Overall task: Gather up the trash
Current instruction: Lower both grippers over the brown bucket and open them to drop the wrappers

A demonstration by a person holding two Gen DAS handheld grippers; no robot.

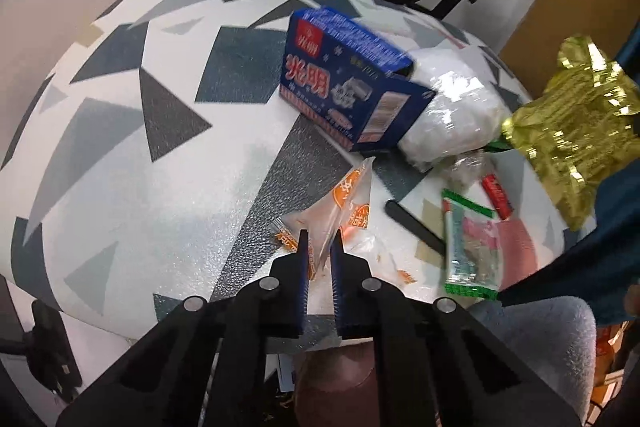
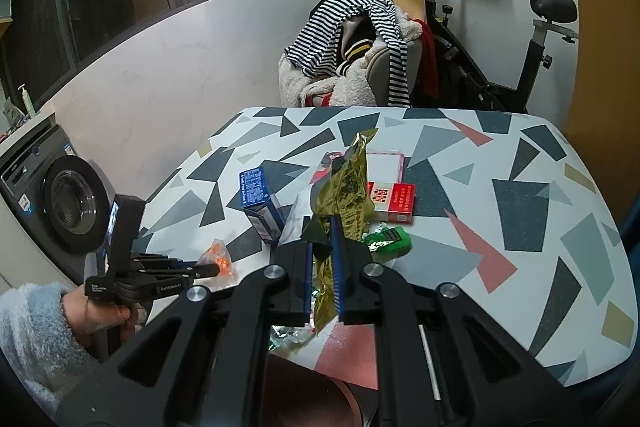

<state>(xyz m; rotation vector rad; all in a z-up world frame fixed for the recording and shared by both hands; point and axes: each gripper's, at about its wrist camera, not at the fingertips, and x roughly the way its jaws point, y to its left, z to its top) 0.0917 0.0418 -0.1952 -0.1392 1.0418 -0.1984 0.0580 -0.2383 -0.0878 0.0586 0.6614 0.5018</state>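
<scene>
My left gripper [image 1: 320, 241] is shut on a clear wrapper with orange print [image 1: 344, 203], which lies near the table's near edge; the gripper also shows in the right wrist view [image 2: 218, 269]. My right gripper [image 2: 321, 227] is shut on a crinkled gold foil wrapper [image 2: 344, 187] and holds it above the table; the wrapper shows at the right of the left wrist view [image 1: 576, 131]. More trash lies on the patterned table [image 1: 160, 163]: a blue carton [image 1: 352, 75], a white plastic bag [image 1: 452, 107], a green wrapper [image 1: 468, 247] and a red pack [image 2: 392, 201].
A chair piled with striped clothes [image 2: 360, 43] and an exercise bike [image 2: 500, 39] stand behind the table. A washing machine [image 2: 52, 203] is at the left. A black stick [image 1: 416, 225] lies by the green wrapper. A round brown rim [image 2: 320, 403] sits below the table edge.
</scene>
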